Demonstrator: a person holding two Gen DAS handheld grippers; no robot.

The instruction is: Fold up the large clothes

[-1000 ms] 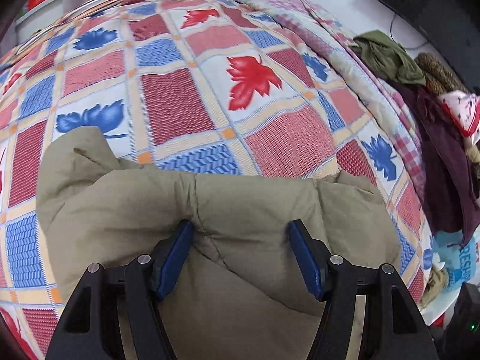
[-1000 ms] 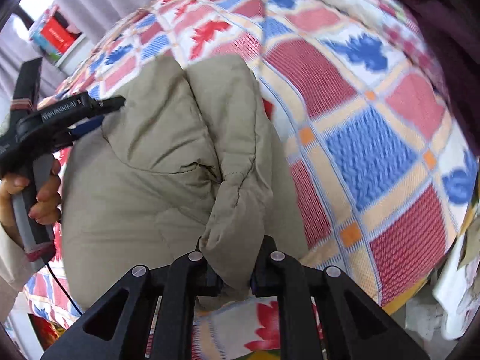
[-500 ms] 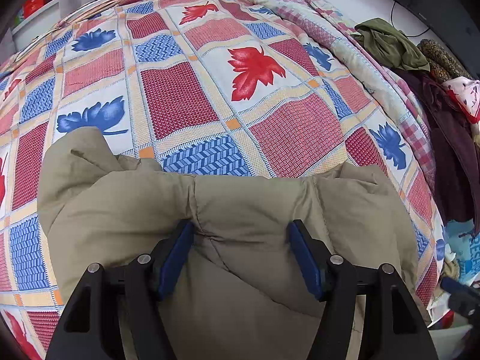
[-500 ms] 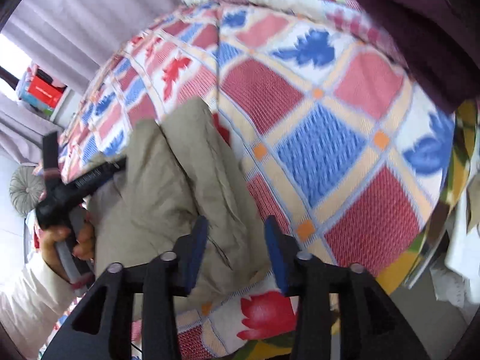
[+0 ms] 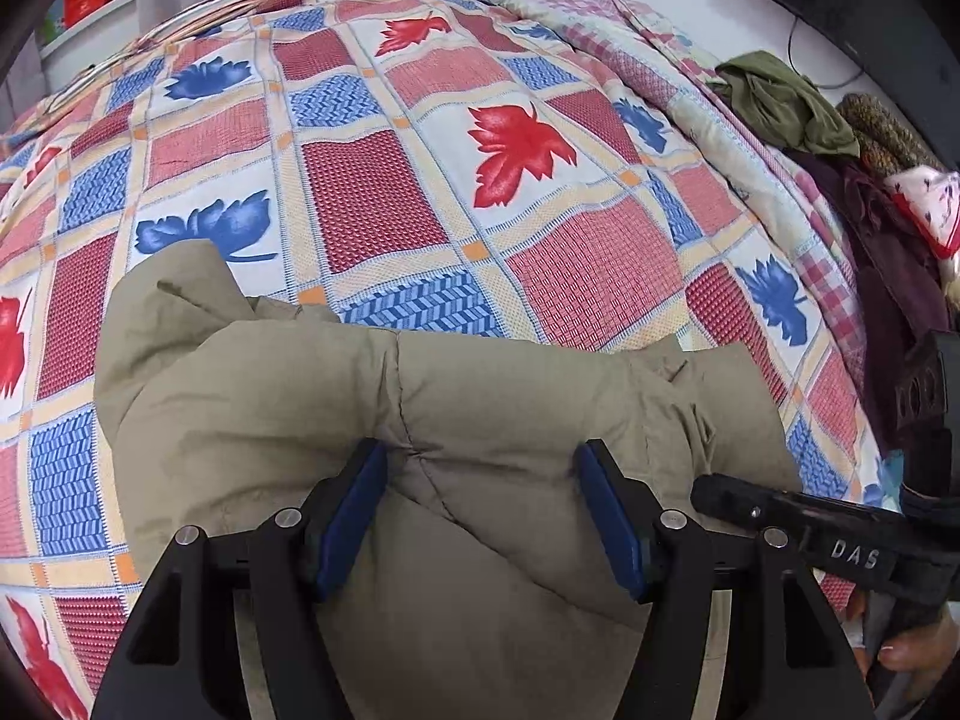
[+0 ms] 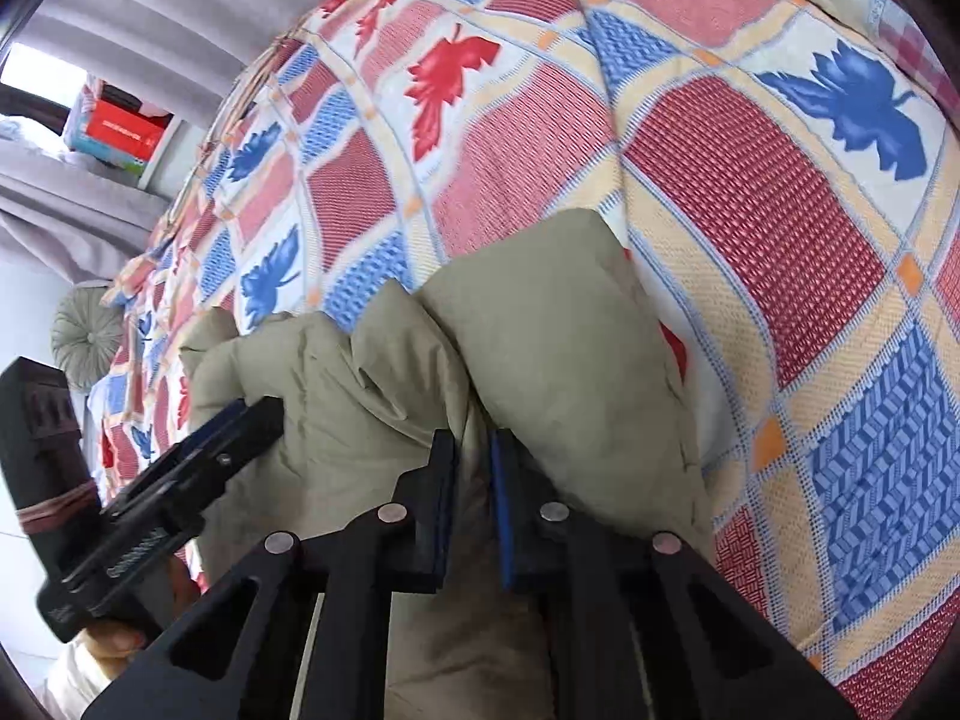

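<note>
A khaki padded jacket (image 5: pixel 432 420) lies bunched on the bed's patterned quilt (image 5: pixel 372 192). My left gripper (image 5: pixel 480 462) is open, its blue pads pressed down onto the jacket's upper fold, with fabric bulging between them. My right gripper (image 6: pixel 474 450) has its jaws nearly together on a fold of the jacket (image 6: pixel 540 348) near its right end. The right gripper also shows in the left wrist view (image 5: pixel 798 516), at the jacket's right side. The left gripper shows in the right wrist view (image 6: pixel 198 462), over the jacket's left part.
A pile of other clothes, olive (image 5: pixel 780 96) and dark maroon (image 5: pixel 888 264), lies along the bed's right side beside a rolled checked blanket (image 5: pixel 690 90). Grey curtains (image 6: pixel 180 18) and a shelf with red boxes (image 6: pixel 120 126) stand beyond the bed. The bed's edge is close on the right.
My right gripper opened and let go of the jacket's end, moved in toward the left gripper, then closed on a fold nearer the middle. The left gripper stayed in place, open on the jacket.
</note>
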